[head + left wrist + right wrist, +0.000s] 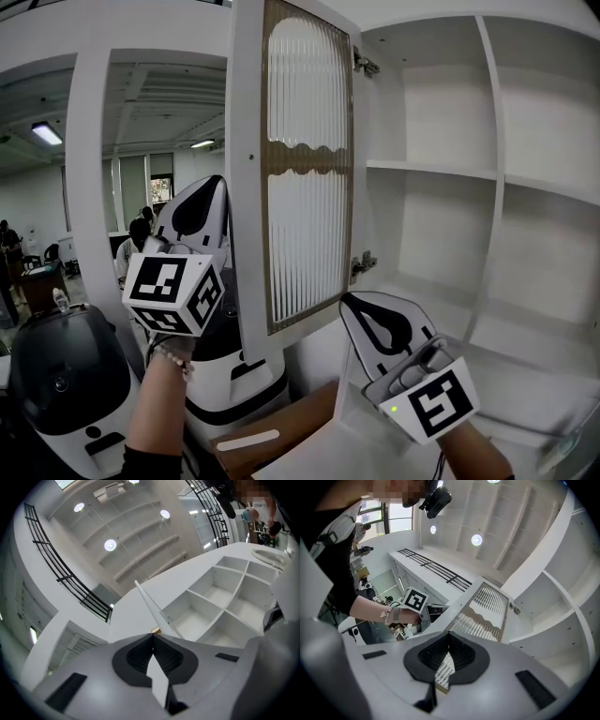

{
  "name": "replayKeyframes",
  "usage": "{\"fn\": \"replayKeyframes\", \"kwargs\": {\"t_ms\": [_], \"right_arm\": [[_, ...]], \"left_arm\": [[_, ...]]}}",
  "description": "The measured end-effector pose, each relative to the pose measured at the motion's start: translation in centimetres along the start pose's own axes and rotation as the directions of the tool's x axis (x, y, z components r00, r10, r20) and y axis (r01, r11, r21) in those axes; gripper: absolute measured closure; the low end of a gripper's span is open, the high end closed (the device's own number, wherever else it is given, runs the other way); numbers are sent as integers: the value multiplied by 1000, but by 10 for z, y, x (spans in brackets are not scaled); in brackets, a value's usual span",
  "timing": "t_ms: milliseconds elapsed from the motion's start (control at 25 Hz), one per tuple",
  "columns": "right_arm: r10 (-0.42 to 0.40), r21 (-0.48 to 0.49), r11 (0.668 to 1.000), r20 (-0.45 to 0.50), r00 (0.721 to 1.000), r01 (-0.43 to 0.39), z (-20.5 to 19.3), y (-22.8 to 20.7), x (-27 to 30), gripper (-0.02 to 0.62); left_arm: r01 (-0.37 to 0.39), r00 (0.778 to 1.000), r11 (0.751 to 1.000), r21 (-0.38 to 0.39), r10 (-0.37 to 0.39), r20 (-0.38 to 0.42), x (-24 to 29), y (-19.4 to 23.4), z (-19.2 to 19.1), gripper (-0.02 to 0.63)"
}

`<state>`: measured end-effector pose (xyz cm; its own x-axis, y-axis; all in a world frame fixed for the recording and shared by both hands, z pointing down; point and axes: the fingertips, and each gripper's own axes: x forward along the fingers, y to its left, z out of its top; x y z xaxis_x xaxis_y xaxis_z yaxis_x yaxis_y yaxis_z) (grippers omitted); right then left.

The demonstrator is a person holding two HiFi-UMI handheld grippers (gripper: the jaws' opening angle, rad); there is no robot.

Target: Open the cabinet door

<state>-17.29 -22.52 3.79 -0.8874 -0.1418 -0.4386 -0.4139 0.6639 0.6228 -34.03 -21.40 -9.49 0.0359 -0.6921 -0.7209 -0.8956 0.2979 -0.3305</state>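
Though cabinet door stands open, top cut off (head view).

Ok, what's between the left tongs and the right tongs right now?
The open cabinet door. In the head view its ribbed glass panel stands between the left tongs and the right tongs.

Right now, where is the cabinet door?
Head view centre: the cabinet door stands swung open, hinged on its right edge to the cabinet, with the left gripper just left of it.
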Motion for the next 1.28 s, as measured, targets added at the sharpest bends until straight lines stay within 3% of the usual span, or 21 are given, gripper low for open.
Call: {"fn": "replayKeyframes", "kwargs": {"t_ms": [480,1080,1280], "right_arm": [[33,29,999,30,999,-34,-6,11,14,594],[18,71,997,-8,1000,-17,-24,19,-6,593],[5,92,996,-24,1000,-3,-33,27,-19,593]], "left_arm": [[-9,1000,992,126,13,-28,-8,-3,-4,607],[-17,998,995,97,22,-59,-62,-28,-22,607],[-8,997,999,49,11,-75,-83,-45,-31,607]]}}
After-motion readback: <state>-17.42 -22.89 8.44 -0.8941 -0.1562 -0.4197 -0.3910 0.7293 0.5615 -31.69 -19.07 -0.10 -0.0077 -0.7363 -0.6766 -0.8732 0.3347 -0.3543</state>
